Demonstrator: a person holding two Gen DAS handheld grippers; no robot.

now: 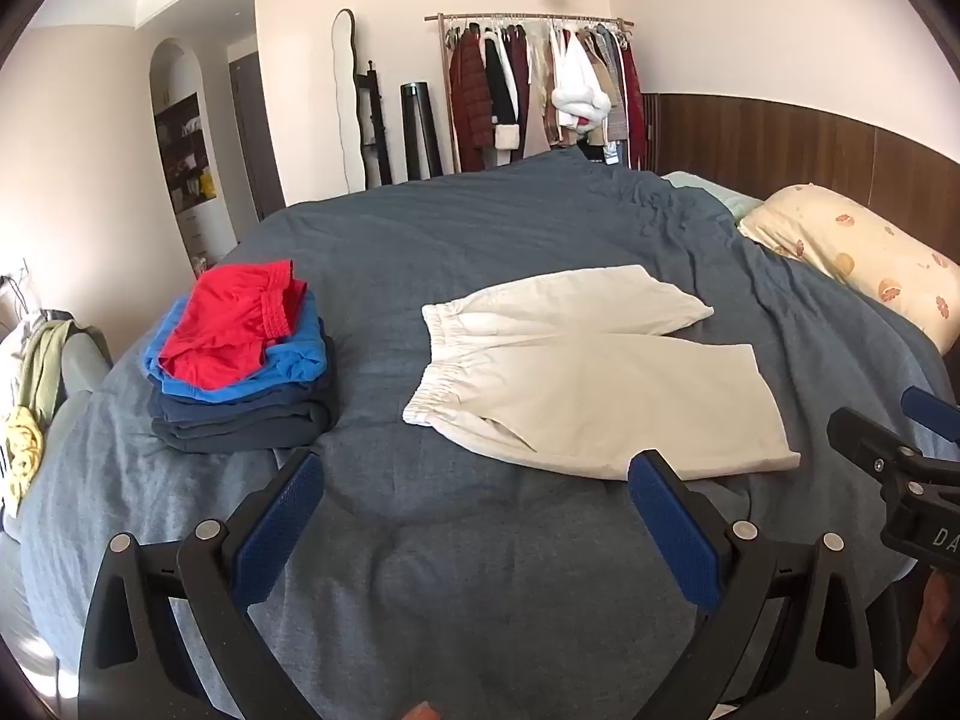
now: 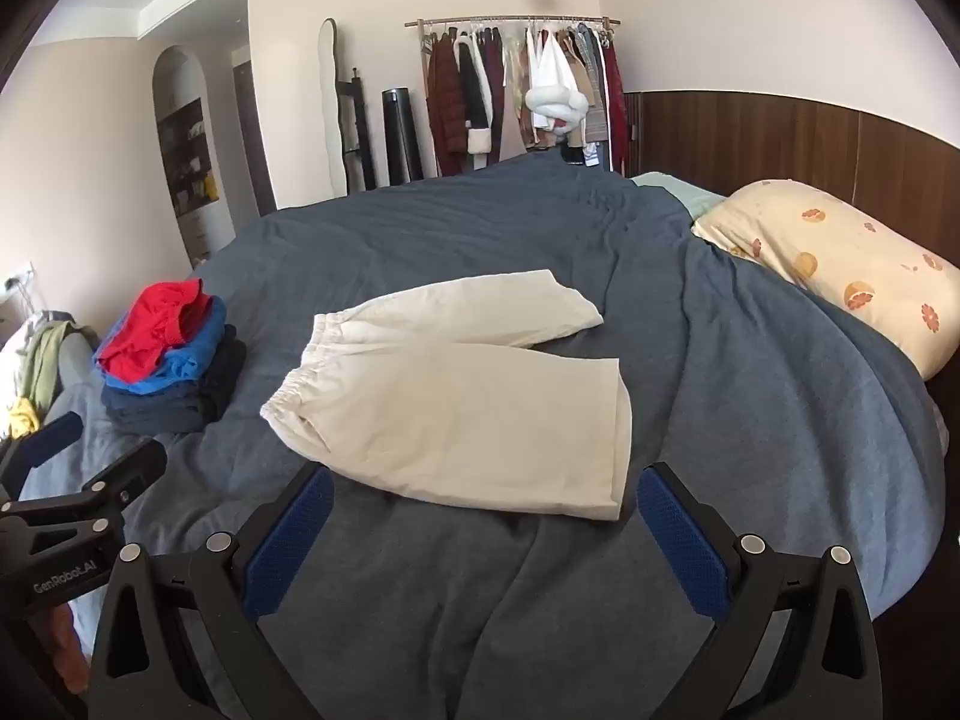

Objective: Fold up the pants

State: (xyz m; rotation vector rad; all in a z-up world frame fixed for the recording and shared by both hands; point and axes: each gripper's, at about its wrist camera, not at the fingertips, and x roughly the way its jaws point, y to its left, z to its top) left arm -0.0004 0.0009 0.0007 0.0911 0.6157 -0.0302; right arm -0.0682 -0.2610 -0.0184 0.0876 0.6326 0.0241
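Cream shorts (image 1: pixel 588 378) (image 2: pixel 456 396) lie spread flat on the blue-grey bedcover (image 1: pixel 480 552) (image 2: pixel 750 420), elastic waistband to the left, both legs pointing right. My left gripper (image 1: pixel 477 471) hovers open above the cover, just short of the shorts' near edge, nothing between its blue pads. My right gripper (image 2: pixel 483 480) is also open and empty, its fingertips level with the near leg's hem. Each view catches the other gripper at its side edge: the right gripper (image 1: pixel 894 456), the left gripper (image 2: pixel 78 468).
A stack of folded clothes (image 1: pixel 240 360) (image 2: pixel 168 366), red on top of blue and navy, sits left of the shorts. A patterned pillow (image 1: pixel 858 258) (image 2: pixel 840 264) lies at the right by the wooden headboard. A clothes rack (image 1: pixel 540 90) stands behind the bed.
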